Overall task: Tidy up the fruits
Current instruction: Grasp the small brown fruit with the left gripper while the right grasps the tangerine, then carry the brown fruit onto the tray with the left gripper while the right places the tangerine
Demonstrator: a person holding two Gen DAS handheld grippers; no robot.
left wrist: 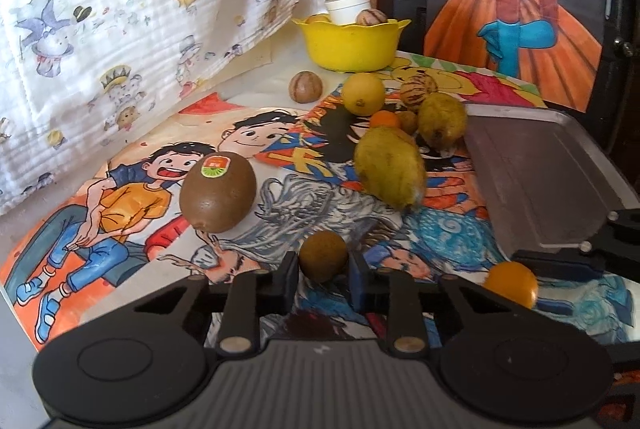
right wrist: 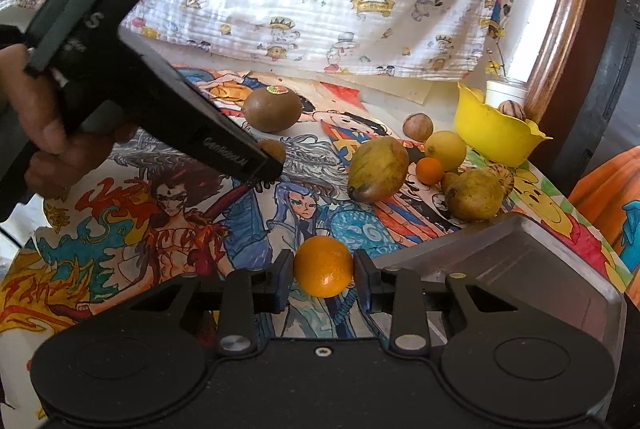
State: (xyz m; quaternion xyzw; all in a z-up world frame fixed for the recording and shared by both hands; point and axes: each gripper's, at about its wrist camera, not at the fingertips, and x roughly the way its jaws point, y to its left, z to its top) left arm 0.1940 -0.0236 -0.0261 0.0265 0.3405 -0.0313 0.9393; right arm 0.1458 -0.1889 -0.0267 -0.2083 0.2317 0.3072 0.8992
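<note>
Between my right tool pads: orange, clamped. Metal tray lies just right of it, touching distance. Left tool clamped on small brown fruit, farther from tray; I'd move right first.

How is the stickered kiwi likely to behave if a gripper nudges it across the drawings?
The kiwi is egg-shaped and rests on flat paper, so it would probably wobble and roll unevenly rather than slide. Its skin looks matt, likely not slippery. Nothing stands close beside it, so little would stop it.
</note>
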